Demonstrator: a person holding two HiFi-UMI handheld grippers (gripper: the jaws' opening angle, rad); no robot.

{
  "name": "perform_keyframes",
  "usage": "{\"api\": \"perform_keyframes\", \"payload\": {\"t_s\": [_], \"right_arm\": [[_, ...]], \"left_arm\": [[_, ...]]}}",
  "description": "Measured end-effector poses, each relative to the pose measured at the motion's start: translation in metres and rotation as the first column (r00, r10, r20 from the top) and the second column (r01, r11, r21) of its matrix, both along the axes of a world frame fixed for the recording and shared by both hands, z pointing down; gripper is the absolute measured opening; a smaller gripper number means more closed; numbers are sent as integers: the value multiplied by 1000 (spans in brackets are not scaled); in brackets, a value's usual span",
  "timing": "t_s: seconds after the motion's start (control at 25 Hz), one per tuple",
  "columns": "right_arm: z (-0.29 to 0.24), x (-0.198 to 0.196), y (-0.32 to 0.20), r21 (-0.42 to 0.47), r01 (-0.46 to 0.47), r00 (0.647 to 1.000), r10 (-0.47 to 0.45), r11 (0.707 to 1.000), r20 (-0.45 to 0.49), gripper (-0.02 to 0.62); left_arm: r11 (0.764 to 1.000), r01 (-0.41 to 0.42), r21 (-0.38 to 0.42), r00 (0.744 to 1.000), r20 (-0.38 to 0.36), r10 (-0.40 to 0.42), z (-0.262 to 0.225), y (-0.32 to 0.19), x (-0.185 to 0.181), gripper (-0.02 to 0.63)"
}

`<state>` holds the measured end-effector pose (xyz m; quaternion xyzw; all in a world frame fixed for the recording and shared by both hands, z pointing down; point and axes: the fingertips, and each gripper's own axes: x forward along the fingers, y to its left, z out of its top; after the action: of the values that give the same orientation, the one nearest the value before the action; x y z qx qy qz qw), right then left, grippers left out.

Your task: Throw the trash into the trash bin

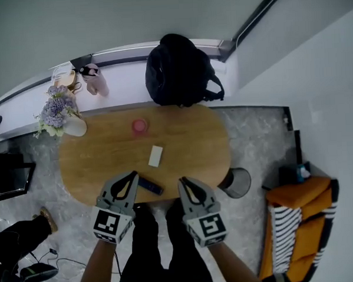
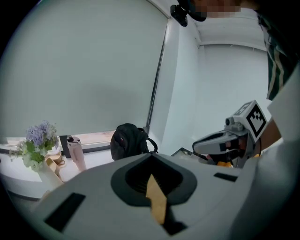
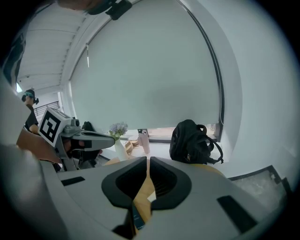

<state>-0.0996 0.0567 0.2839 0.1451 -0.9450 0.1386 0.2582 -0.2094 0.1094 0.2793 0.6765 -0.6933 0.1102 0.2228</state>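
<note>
The head view alone shows the trash bin, on the floor at the desk's 4 o'clock. The white slip lies mid-desk, long axis 1-to-7 o'clock. Left claw and right claw are both closed, empty.

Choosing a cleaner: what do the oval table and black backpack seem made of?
The oval table looks like wood or wood-look laminate, satin: light brown, faint grain. The black backpack looks like soft woven fabric, matte: it slumps and has straps.
</note>
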Motion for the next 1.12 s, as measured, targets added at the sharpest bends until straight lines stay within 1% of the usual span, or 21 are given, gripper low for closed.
{"api": "perform_keyframes", "payload": {"t_s": [0.08, 0.16, 0.28, 0.4, 0.48, 0.56, 0.72, 0.8, 0.92, 1.12], "right_arm": [[22, -6, 6, -10, 9, 1000, -9, 1000, -8, 2], [47, -9, 16, -20, 29, 999, -30, 999, -36, 22], [90, -14, 31, -22, 84, 991, -86, 996, -98, 45], [133, -17, 51, -45, 138, 978, -143, 989, -149, 66], [164, -17, 63, -55, 175, 964, -182, 983, -191, 110], [194, -17, 72, -63, 207, 949, -215, 976, -229, 140], [252, -17, 100, -78, 265, 920, -277, 961, -278, 186], [286, -14, 116, -83, 302, 900, -312, 950, -303, 201], [322, -10, 132, -74, 368, 854, -369, 927, -368, 213], [358, -8, 142, -58, 404, 816, -388, 913, -429, 213]], "left_arm": [[1000, 9, 4, 1000, -18, -9, 15, -2, -7, -2], [1000, 16, 5, 999, -35, -16, 31, 0, -9, -2], [999, 30, -17, 998, -57, -31, 60, 6, -15, -2], [999, 10, -32, 998, -54, -12, 88, 13, -15, -2], [999, -19, -45, 999, -46, 17, 107, 15, -14, -2], [998, -34, -55, 999, -41, 32, 123, 18, -15, -3], [995, -66, -71, 998, -10, 65, 152, 26, -16, -2], [994, -68, -82, 998, -14, 67, 166, 31, -14, -2], [993, -67, -95, 997, -38, 64, 184, 37, -9, -2], [989, -74, -127, 995, -69, 66, 209, 46, 2, -2]]}}
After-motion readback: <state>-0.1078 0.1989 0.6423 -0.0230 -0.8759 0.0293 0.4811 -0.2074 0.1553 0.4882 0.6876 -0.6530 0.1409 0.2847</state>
